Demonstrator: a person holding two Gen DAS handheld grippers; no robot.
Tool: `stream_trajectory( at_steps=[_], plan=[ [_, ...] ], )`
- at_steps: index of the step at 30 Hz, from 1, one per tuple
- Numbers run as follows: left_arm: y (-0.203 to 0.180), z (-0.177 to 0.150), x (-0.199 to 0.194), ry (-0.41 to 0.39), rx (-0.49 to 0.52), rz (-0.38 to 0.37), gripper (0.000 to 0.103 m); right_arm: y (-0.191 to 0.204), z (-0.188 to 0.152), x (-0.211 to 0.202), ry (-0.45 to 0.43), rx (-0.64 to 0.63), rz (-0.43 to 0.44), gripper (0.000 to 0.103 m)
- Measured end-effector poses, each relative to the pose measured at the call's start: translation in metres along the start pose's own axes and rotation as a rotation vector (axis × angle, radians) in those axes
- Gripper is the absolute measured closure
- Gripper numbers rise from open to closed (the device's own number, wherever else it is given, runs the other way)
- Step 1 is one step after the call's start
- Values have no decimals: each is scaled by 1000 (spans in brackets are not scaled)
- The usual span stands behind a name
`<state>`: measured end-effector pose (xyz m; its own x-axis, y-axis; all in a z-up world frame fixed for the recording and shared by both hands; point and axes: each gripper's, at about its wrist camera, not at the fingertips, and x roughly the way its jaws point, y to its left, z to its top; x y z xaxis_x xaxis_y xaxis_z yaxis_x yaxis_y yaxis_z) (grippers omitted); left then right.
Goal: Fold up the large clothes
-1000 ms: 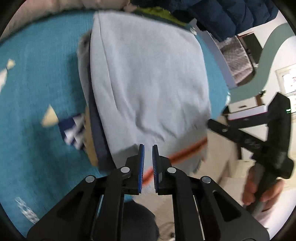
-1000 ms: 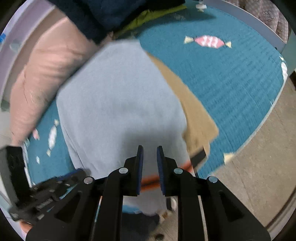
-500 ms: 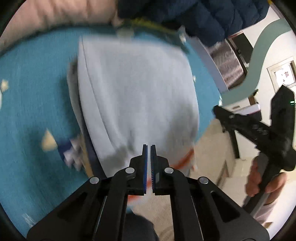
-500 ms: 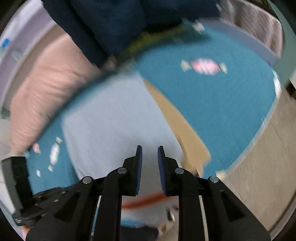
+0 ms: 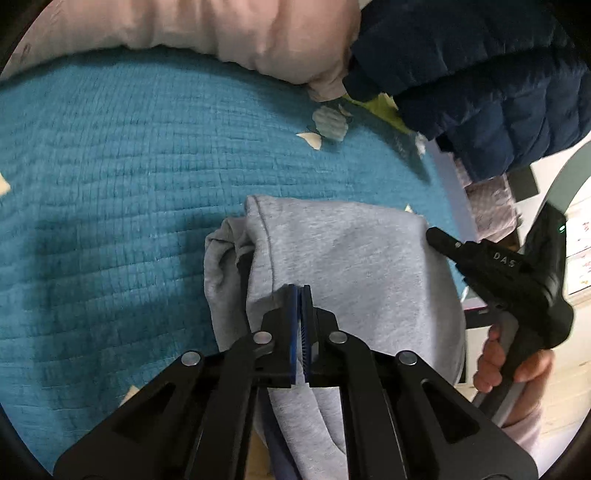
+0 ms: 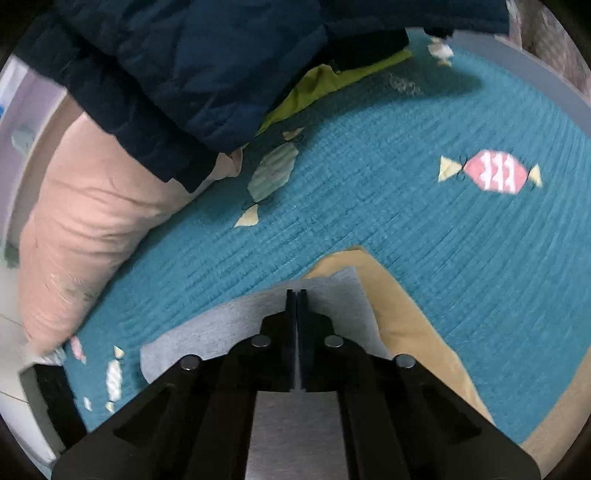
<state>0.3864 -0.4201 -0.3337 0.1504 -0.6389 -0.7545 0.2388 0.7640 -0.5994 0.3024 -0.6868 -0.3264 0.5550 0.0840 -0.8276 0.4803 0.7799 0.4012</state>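
Observation:
A folded light grey sweatshirt (image 5: 354,258) lies on the teal quilted bed cover (image 5: 110,184). My left gripper (image 5: 300,291) is shut on the sweatshirt's near edge by a seam. In the right wrist view my right gripper (image 6: 296,295) is shut on the grey sweatshirt (image 6: 221,325), whose edge shows just past the fingertips. A tan layer (image 6: 402,317) shows beside and under the grey cloth. The right gripper's body (image 5: 509,273) and the hand holding it show at the right of the left wrist view.
A pink pillow (image 5: 207,33) and a dark navy puffer jacket (image 5: 480,74) lie at the far side of the bed, with a yellow-green cloth (image 6: 325,85) under the jacket. The bed's grey edge (image 6: 517,70) runs along the right. Candy patterns (image 6: 491,177) dot the cover.
Both grippers have closed on the sweatshirt's near edge. The sweatshirt now takes up much less of both views and more teal cover shows beyond it.

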Motion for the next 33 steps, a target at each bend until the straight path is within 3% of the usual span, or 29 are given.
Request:
stream_trajectory(
  at_steps=[2,5,8,10,11,12,13,14,17,19,21,24,33],
  plan=[
    [-7,-4,0,4,6,3,100,-3,-1,-5,-1,20,20,103],
    [-22,-7,-7,15,52,81,100,2,-5,-19,-8,11,24,103],
    [-40,-12,-8,25,102,152,99,12,-13,-38,7,10,6,95],
    [-49,-15,-9,35,132,188,98,14,-18,-51,-6,-5,-19,74],
    [-56,-18,-13,37,149,196,92,16,-26,-66,-38,-23,-53,48],
    [-59,-20,-15,37,160,192,86,16,-30,-75,-64,-38,-70,31],
    [-64,-24,-19,35,172,185,73,17,-36,-85,-99,-59,-88,27],
    [-70,-29,-24,25,186,189,64,20,-45,-100,-137,-95,-118,26],
    [-85,-42,-34,5,234,204,58,22,-63,-124,-158,-149,-187,24],
    [-95,-54,-44,-14,256,220,45,21,-76,-136,-175,-169,-218,23],
    [-104,-64,-49,-21,279,241,45,19,-91,-149,-189,-175,-261,17],
    [-115,-81,-61,-30,302,223,45,17,-111,-164,-218,-164,-279,16],
    [-138,-129,-116,-110,381,251,28,28,-164,-218,-308,-160,-352,16]
  ],
)
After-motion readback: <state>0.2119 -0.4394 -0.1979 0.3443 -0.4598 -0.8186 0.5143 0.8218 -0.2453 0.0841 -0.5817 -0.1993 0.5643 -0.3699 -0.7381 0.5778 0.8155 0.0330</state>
